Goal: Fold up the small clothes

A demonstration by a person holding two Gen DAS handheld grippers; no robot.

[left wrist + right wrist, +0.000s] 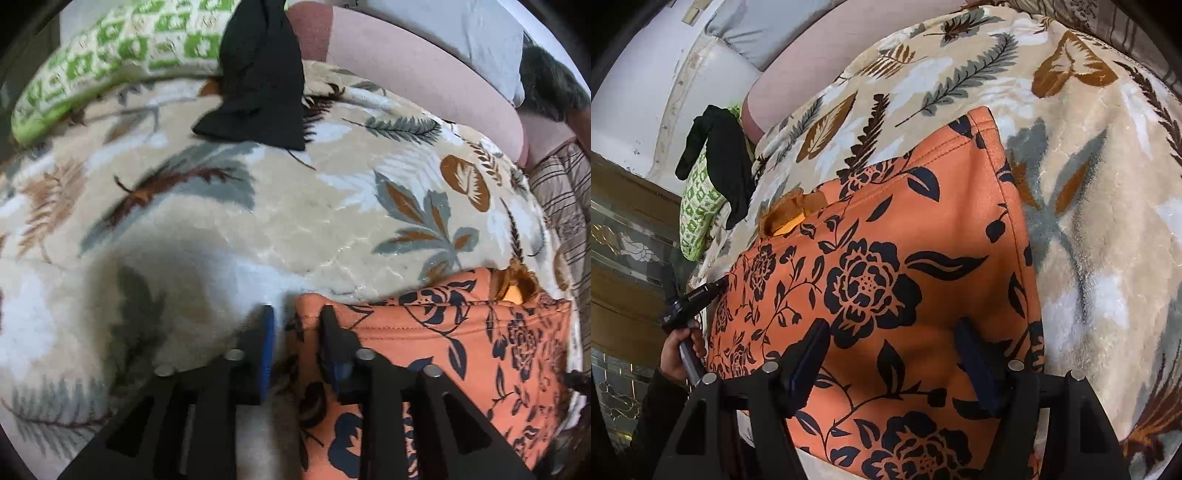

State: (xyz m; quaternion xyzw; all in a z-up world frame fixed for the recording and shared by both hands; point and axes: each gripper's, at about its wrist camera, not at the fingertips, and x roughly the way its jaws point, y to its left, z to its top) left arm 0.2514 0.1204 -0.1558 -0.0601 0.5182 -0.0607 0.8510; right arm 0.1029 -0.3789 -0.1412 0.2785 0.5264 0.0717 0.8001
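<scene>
Fabric first: the orange floral garment (905, 280) lay flat on the leaf-print blanket (280, 206), taking up most of the right wrist view, and its near end ran out of frame, so we couldn't say how long it was. There was a small opening at its top edge with something yellow-brown inside (790, 218), too crumpled to identify.

The left gripper (297, 314) sat at the garment's corner with its jaws narrowed to a slim gap. One finger rested over the orange cloth and the other over the blanket just beside the edge. Whether the pads really pinched the hem we couldn't tell, since the corner was blurred and partly hidden behind the fingers.

The right gripper (892, 332) hung over the middle of the garment, jaws spread wide, nothing between them but cloth lying flat underneath.

A black garment (258, 85) draped over a green-and-white patterned pillow (110, 59) at the far side, top cut off. In the right wrist view a hand (677, 354) gripped the other tool's handle at the left edge, mostly out of frame
</scene>
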